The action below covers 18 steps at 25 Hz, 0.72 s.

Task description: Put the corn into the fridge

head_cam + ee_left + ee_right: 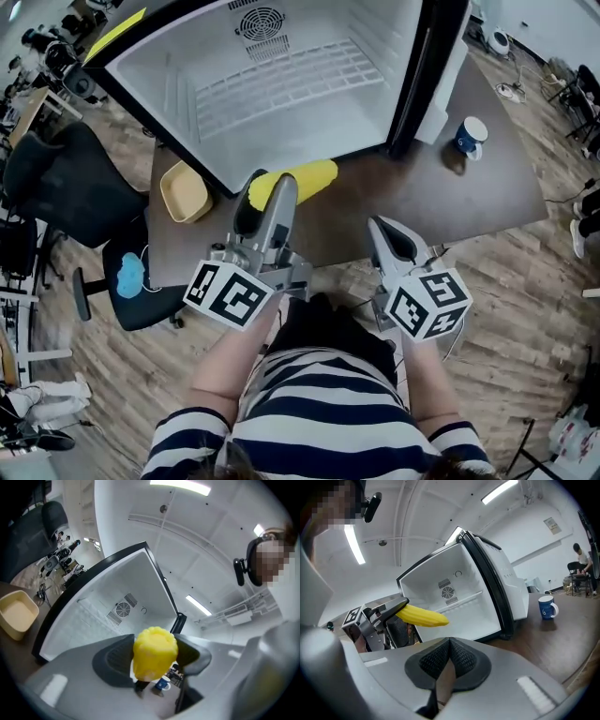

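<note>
Corn [292, 183] was clenched between the jaws of the left gripper [267, 208], held off the table [469, 197] just outside the open fridge [375, 37]. Its free end pointed toward the fridge's lower rim. In the head view the jaws covered the near part of the cob, so only the far half stuck out past the tips. The left gripper view showed little more than its blunt yellow end, pinched by a dark pad on each side. From the right gripper view the cob stood out sideways from that gripper, crossing in front of the white interior. The right gripper [392, 242] was beside the left one and apart from the corn, its pads pressed together with nothing between them. The top of the fridge was cut off by the head view's edge, which left a wire shelf [281, 80] and a round fan vent [261, 21] in sight. A blue mug [470, 136] stood on the table right of the fridge, and its white mark was too small to read. A tan bowl [185, 190] sat at the table's left edge. Both grippers carried cubes with black-and-white square markers that had no legible words. A wall label [550, 524] in the right gripper view was too small to read.
</note>
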Tool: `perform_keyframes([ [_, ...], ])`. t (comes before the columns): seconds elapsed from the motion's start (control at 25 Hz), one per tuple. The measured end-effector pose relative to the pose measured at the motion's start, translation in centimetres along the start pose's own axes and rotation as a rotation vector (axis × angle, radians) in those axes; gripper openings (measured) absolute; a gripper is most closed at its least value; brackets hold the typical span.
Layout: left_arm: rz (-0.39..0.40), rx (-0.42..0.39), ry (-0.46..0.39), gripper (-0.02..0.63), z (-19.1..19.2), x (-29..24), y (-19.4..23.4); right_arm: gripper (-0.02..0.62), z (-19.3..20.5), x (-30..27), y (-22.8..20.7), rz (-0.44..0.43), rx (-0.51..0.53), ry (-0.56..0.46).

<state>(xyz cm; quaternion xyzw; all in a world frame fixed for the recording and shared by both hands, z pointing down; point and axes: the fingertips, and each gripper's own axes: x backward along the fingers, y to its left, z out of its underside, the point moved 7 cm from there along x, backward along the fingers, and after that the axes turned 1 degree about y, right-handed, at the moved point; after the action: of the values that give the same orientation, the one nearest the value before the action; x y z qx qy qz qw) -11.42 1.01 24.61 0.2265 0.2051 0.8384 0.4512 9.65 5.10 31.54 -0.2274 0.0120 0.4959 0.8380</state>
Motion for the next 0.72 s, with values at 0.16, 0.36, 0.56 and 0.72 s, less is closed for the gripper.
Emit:
perform_keyframes([
  [0.16, -0.004, -0.066, -0.042, 0.000, -1.7, -0.7, -0.3, -0.006, -0.7, -1.4, 0.5, -0.040, 0.003, -0.007],
  [0.36, 0.016, -0.162, -0.085, 0.000, -3.5, -2.6, -0.8, -0.006, -1.6, -3.0, 0.6, -0.065, 0.004, -0.016],
  [0.56, 0.031, -0.252, -0.120, 0.000, -4.7, -4.8, -1.1, -0.006, -2.9, -4.7, -0.2, -0.066, -0.004, -0.036],
  [0.72, 0.026, -0.309, -0.142, 0.000, -5.4, -6.3, -0.8, -0.006, -3.8, -6.1, -0.9, -0.058, -0.012, -0.052],
])
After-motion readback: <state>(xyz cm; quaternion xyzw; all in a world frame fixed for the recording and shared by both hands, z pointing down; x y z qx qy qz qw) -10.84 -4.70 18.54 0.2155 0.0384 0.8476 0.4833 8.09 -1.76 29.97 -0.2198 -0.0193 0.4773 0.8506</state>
